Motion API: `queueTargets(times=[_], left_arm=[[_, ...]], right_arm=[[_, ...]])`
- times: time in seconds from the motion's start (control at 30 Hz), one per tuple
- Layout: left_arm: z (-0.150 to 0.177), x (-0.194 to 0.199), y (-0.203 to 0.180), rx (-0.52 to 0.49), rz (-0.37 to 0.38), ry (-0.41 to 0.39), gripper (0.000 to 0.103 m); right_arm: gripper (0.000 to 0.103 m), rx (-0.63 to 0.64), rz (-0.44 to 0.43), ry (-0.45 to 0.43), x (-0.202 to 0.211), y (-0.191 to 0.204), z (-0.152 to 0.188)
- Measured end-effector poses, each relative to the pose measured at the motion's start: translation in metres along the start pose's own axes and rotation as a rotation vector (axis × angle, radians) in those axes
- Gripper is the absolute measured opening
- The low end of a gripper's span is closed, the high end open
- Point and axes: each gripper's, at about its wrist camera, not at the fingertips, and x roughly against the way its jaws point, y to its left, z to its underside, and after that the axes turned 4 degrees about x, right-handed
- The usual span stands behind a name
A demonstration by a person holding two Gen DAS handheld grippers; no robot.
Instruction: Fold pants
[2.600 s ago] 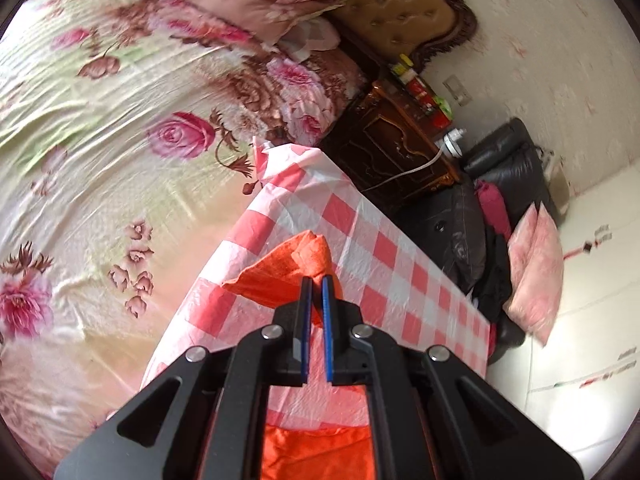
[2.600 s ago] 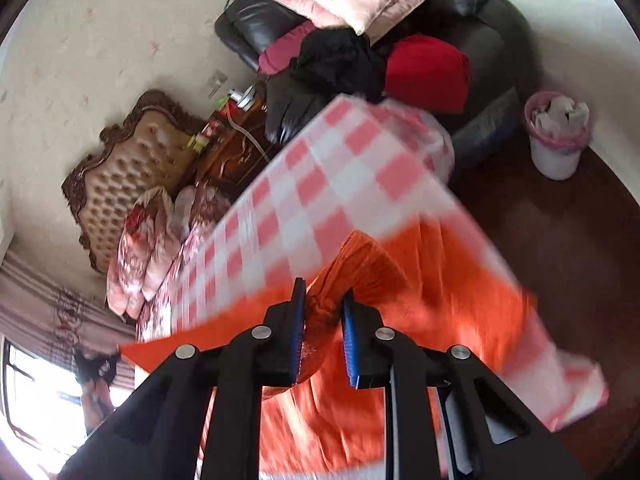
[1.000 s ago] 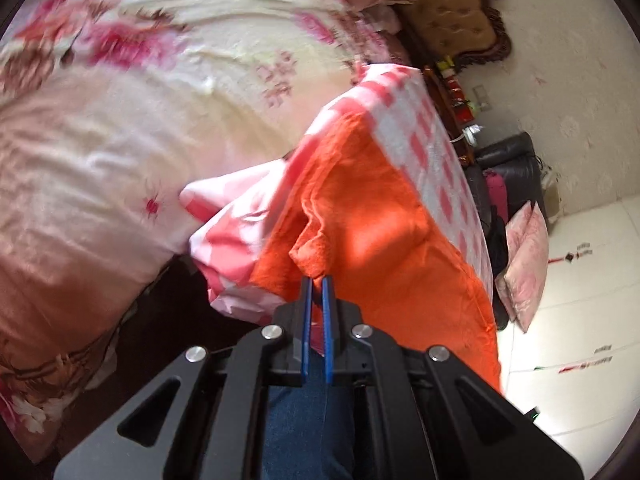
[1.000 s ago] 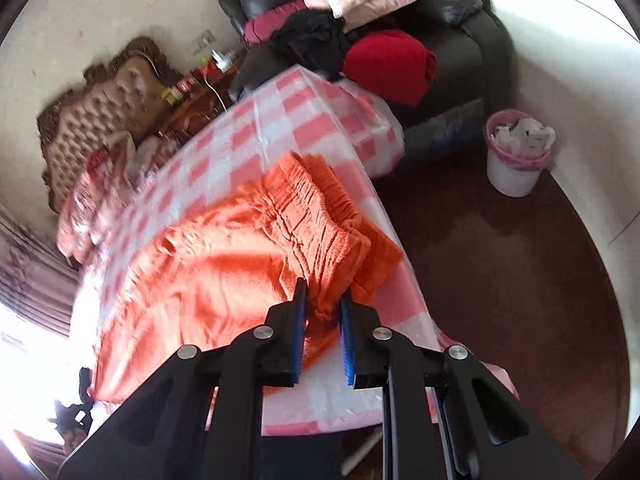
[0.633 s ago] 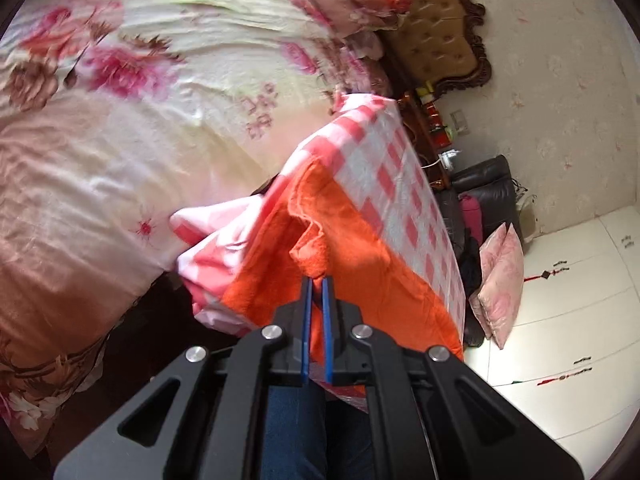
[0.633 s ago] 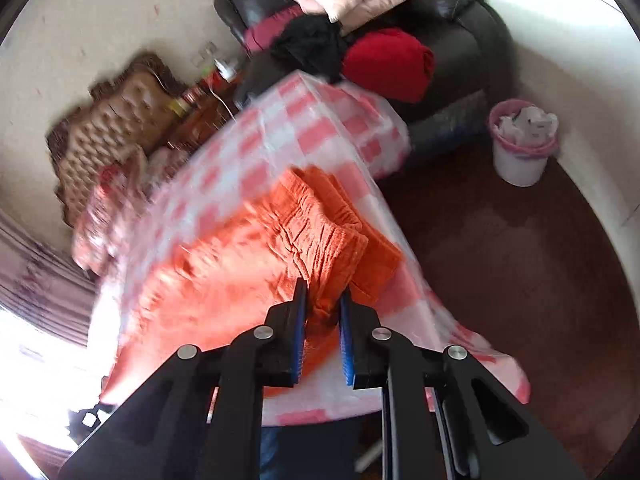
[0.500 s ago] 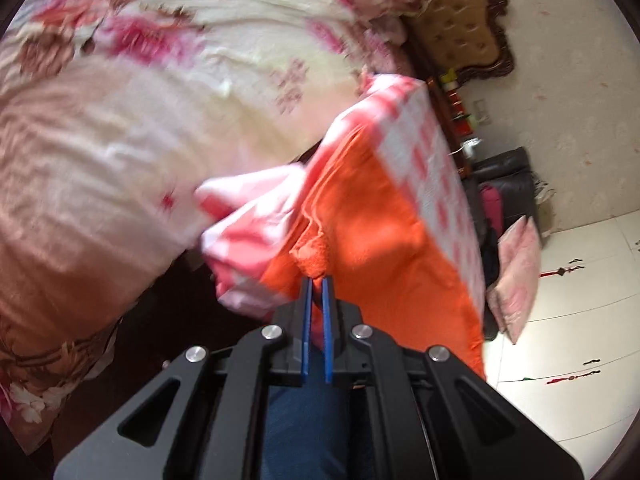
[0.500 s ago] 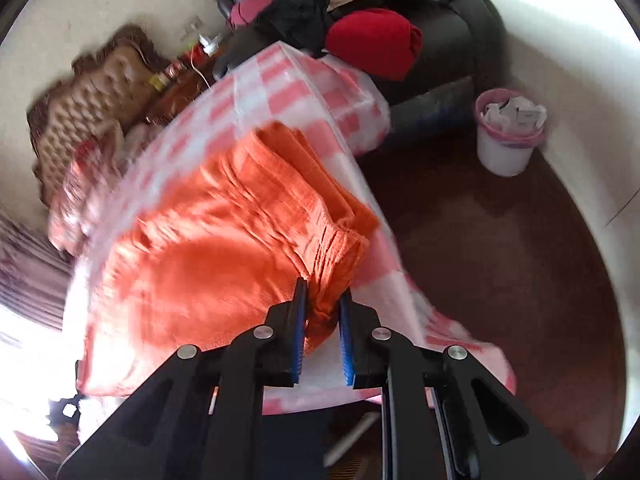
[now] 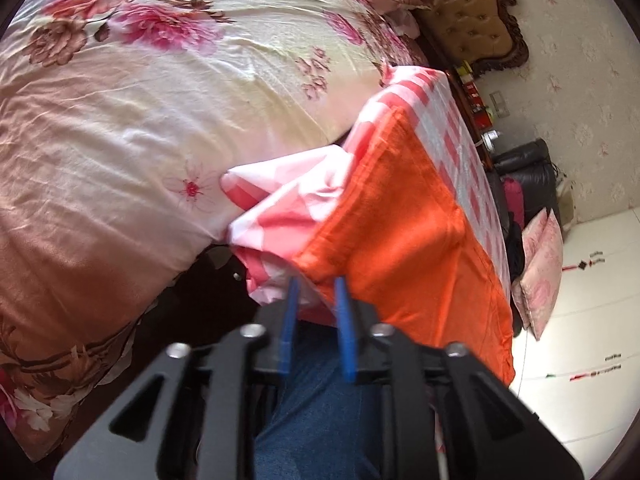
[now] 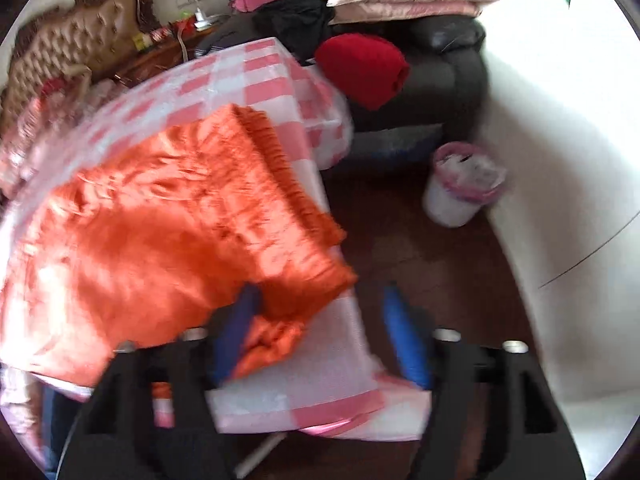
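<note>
Both tools, left tool (image 9: pixel 316 292) and right tool (image 10: pixel 320 304), have just spread, seemingly releasing the orange pants (image 10: pixel 168 220).

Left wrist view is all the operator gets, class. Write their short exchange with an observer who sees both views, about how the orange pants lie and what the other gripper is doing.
Operator: I see only a smooth orange edge. Where is the waistband?
Observer: In the right wrist view, the gathered waistband of the orange fabric pants runs along the edge of the pink-and-white checked tablecloth beside the dark floor.
Operator: Is the right gripper holding them?
Observer: No. The right gripper has just been opening its jaws; they stand wide, with a pants corner loose between them.
</note>
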Motion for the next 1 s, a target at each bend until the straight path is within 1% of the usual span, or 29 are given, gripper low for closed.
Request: queueTargets(times=[0.03, 0.07, 0.1, 0.13, 0.2, 0.23, 0.27, 0.3, 0.33, 0.37, 0.4, 0.43, 0.47, 0.5, 0.53, 0.57, 0.6, 0.63, 0.67, 0.77, 0.8, 0.83, 0.87, 0.9, 0.93, 1.0], left_arm=[[-0.001, 0.001, 0.002, 0.003, -0.010, -0.004, 0.029], [-0.003, 0.003, 0.003, 0.000, -0.032, -0.014, 0.033], [-0.005, 0.008, 0.004, -0.009, -0.069, -0.038, 0.043], [-0.007, 0.015, 0.003, -0.021, -0.091, -0.064, 0.044], [-0.012, 0.027, -0.004, -0.065, -0.120, -0.109, 0.044], [-0.016, 0.033, -0.013, -0.105, -0.128, -0.138, 0.045], [-0.020, 0.036, -0.023, -0.149, -0.135, -0.166, 0.046], [-0.026, 0.038, -0.043, -0.232, -0.149, -0.206, 0.053], [-0.030, 0.035, -0.056, -0.289, -0.150, -0.218, 0.061], [-0.036, 0.025, -0.077, -0.394, -0.135, -0.215, 0.062], [-0.040, 0.017, -0.089, -0.453, -0.148, -0.218, 0.062], [-0.044, 0.008, -0.103, -0.520, -0.179, -0.227, 0.060], [-0.048, -0.002, -0.114, -0.584, -0.197, -0.226, 0.060], [-0.054, -0.015, -0.124, -0.648, -0.204, -0.210, 0.054], [-0.059, -0.024, -0.130, -0.678, -0.214, -0.195, 0.051], [-0.065, -0.034, -0.134, -0.687, -0.233, -0.170, 0.048], [-0.071, -0.043, -0.138, -0.717, -0.231, -0.152, 0.047], [-0.074, -0.047, -0.140, -0.726, -0.229, -0.141, 0.047], [-0.078, -0.053, -0.143, -0.736, -0.232, -0.125, 0.046], [-0.086, -0.075, -0.149, -0.769, -0.267, -0.065, 0.031], [-0.088, -0.084, -0.149, -0.788, -0.297, -0.040, 0.019], [-0.089, -0.090, -0.149, -0.801, -0.302, -0.023, 0.017], [-0.090, -0.091, -0.151, -0.806, -0.297, -0.020, 0.014], [-0.089, -0.091, -0.153, -0.818, -0.304, -0.021, 0.007], [-0.090, -0.090, -0.157, -0.837, -0.321, -0.031, 0.003], [-0.097, -0.084, -0.162, -0.838, -0.330, -0.063, 0.003]], right_arm=[[0.078, 0.013, 0.025, -0.002, -0.001, -0.001, 0.000], [0.081, 0.021, 0.038, -0.001, 0.000, -0.001, 0.000], [0.082, 0.030, 0.057, 0.000, 0.003, -0.002, -0.001], [0.083, 0.042, 0.080, -0.003, 0.006, -0.002, -0.002], [0.085, 0.087, 0.170, -0.031, 0.019, 0.000, -0.005], [0.085, 0.120, 0.254, -0.066, 0.030, 0.002, -0.008], [0.085, 0.134, 0.315, -0.098, 0.038, 0.002, -0.013], [0.085, 0.132, 0.359, -0.127, 0.045, 0.003, -0.020], [0.085, 0.128, 0.367, -0.147, 0.048, 0.005, -0.026], [0.085, 0.142, 0.339, -0.167, 0.051, 0.012, -0.035], [0.085, 0.166, 0.303, -0.175, 0.051, 0.019, -0.041], [0.085, 0.218, 0.243, -0.190, 0.050, 0.034, -0.049], [0.084, 0.267, 0.207, -0.204, 0.048, 0.047, -0.055], [0.084, 0.321, 0.209, -0.217, 0.042, 0.062, -0.062], [0.084, 0.346, 0.220, -0.219, 0.037, 0.071, -0.065], [0.084, 0.366, 0.219, -0.214, 0.030, 0.080, -0.070], [0.084, 0.379, 0.189, -0.198, 0.020, 0.088, -0.076], [0.084, 0.383, 0.178, -0.185, 0.013, 0.092, -0.079], [0.084, 0.389, 0.186, -0.170, 0.004, 0.097, -0.083], [0.084, 0.410, 0.203, -0.152, -0.014, 0.110, -0.094], [0.084, 0.411, 0.212, -0.148, -0.019, 0.110, -0.098], [0.084, 0.411, 0.229, -0.141, -0.025, 0.114, -0.101], [0.084, 0.411, 0.238, -0.132, -0.030, 0.114, -0.102], [0.084, 0.411, 0.248, -0.121, -0.037, 0.115, -0.104], [0.084, 0.414, 0.258, -0.094, -0.047, 0.114, -0.106], [0.084, 0.411, 0.282, -0.061, -0.061, 0.112, -0.108]])
